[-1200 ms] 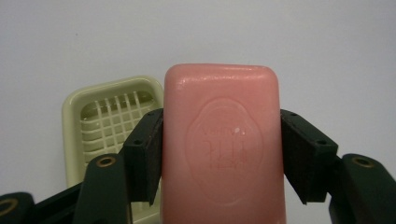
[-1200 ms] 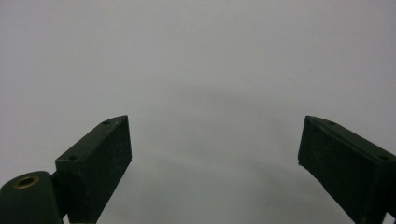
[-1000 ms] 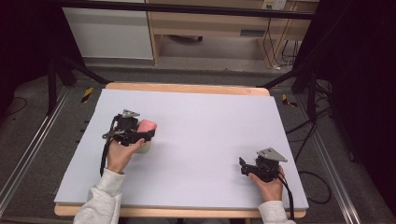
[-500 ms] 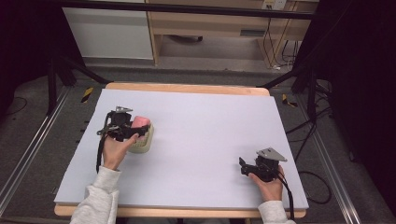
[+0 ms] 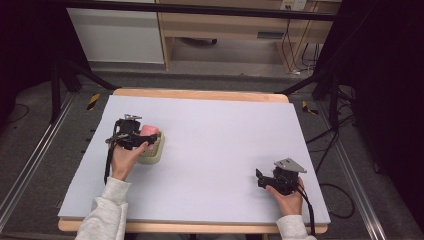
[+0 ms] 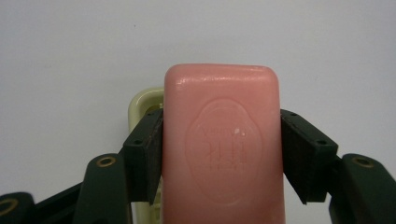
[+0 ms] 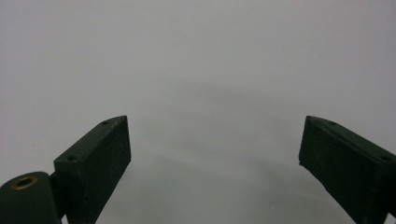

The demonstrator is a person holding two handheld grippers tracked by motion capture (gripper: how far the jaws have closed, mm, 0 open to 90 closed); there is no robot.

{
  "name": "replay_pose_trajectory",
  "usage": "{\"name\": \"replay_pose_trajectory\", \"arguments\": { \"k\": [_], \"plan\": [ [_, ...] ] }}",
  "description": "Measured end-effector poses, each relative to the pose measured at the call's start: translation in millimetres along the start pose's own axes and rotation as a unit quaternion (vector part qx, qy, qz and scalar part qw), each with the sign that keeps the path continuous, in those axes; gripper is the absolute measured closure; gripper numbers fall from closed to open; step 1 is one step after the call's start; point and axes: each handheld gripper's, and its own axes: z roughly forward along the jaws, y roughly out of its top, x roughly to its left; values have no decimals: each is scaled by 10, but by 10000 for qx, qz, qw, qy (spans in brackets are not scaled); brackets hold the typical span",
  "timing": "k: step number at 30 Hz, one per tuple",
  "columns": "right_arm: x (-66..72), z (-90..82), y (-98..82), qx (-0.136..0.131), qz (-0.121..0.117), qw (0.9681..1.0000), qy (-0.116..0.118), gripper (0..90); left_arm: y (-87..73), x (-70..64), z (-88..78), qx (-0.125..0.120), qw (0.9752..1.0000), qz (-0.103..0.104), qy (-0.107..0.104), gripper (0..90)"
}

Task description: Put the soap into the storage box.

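Pink oblong soap bar sits clamped between the jaws of the left tool, held just above the pale cream slotted soap dish on the left of the grey surface. Pickup looks done (setting it down in the dish remains). Right tool, jaws apart and empty, rests near right.

The left gripper, clamped on the pink rectangular bar of soap, moved away from the person and a little toward the left edge of the pale grey table top, sinking slightly. The cream ridged plastic soap dish, mostly hidden under the hand a second ago, came into view just below the soap.
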Motion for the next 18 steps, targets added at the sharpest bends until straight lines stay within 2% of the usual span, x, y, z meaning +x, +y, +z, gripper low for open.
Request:
{"name": "replay_pose_trajectory", "arguments": {
  "k": [10, 18],
  "plan": [
    [0, -1, 0, -5, -2, 10000, -1, 94, -39, -5, 101, 145, 9999, 49, 73, 372],
    [2, -4, -1, -19, -23, 10000, -11, 94, -62, 16, 132, 193, 9997, 2, 139, 372]
  ]
}}
